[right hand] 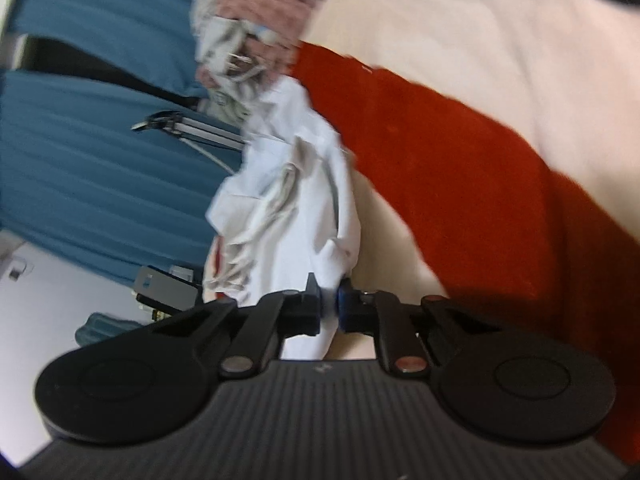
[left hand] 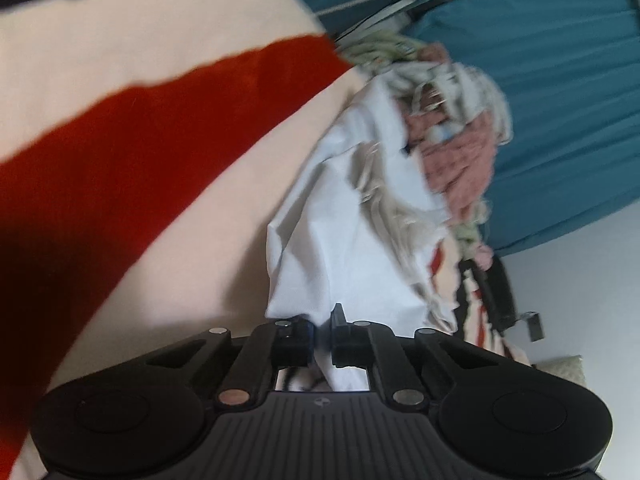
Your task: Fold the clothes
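Both hand-held grippers are pinched shut on a white garment: the left hand-held gripper grips one edge of the white garment, and the right hand-held gripper grips another edge of it. The garment lies rumpled on a cream blanket with a broad red stripe, just beside a heap of other clothes against a teal curtain.

Each grip looks thin, so a quick lift could pull the cloth free. The far end of the garment touches the heap, so raising it might drag a pink piece along.

Both views are blurred and tilted. Which edges are held, and whether this is a shirt, cannot be told. Neither gripper appears in the other's view.
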`<state>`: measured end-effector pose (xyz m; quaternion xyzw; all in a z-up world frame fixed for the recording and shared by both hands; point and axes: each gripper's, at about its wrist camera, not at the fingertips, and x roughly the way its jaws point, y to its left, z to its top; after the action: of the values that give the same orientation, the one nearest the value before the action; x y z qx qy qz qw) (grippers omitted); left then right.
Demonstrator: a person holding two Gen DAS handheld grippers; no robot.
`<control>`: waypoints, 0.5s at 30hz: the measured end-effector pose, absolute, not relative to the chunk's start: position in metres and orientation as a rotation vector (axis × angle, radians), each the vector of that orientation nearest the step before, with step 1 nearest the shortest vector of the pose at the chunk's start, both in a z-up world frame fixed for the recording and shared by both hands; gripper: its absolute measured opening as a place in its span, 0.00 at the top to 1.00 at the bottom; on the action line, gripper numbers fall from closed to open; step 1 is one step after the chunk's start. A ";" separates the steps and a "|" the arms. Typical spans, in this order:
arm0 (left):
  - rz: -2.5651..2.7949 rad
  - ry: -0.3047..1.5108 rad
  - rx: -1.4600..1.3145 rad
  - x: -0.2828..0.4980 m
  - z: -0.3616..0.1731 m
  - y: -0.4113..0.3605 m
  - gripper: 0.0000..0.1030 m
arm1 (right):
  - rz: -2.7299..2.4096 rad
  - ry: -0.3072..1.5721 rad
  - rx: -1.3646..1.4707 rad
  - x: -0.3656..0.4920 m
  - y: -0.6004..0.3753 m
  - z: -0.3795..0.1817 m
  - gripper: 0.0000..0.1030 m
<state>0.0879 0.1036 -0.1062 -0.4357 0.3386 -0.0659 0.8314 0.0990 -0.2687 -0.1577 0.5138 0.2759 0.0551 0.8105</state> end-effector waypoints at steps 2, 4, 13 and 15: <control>-0.180 0.646 -0.914 0.074 -0.090 0.105 0.95 | 0.147 0.538 1.061 0.091 -0.267 -0.142 0.92; -0.210 0.581 -0.882 0.057 -0.072 0.105 0.95 | 0.172 0.486 1.032 0.078 -0.270 -0.127 0.92; -0.271 0.398 -0.813 -0.071 -0.038 0.093 0.95 | 0.249 0.304 0.928 -0.027 -0.270 -0.081 0.92; -0.281 0.385 -0.816 -0.098 -0.039 0.093 0.95 | 0.255 0.282 0.930 -0.057 -0.271 -0.079 0.92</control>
<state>-0.0981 0.0927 -0.0394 -0.3931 0.1854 -0.1354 0.8904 -0.0569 -0.2712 -0.0787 0.4457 0.1350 0.1222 0.8764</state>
